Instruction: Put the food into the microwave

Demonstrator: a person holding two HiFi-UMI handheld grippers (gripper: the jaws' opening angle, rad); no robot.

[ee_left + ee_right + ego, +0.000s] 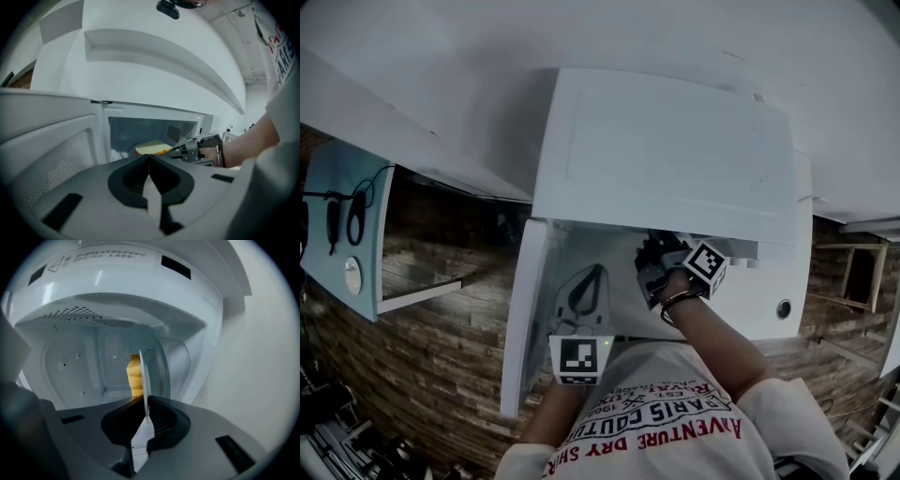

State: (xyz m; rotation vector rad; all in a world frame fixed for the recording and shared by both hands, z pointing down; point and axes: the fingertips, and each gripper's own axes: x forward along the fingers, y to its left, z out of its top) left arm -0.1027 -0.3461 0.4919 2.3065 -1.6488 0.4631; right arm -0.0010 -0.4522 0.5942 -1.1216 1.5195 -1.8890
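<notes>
The white microwave [666,150] stands with its door [525,319] swung open to the left. My right gripper [652,258] reaches into the cavity, shut on the rim of a white plate [144,380]. The plate appears edge-on in the right gripper view, with yellow food [135,376] lying on it. From the left gripper view, the food [152,148] sits inside the cavity with the right gripper [187,147] beside it. My left gripper [581,281] hovers by the open door, its jaws [149,158] shut with nothing between them.
The microwave's control panel with a round knob [784,307] is at the right. A light blue panel [342,225] with dark items hanging on it stands at far left, in front of a wood-patterned wall [422,366]. A white shelf [164,51] runs above the microwave.
</notes>
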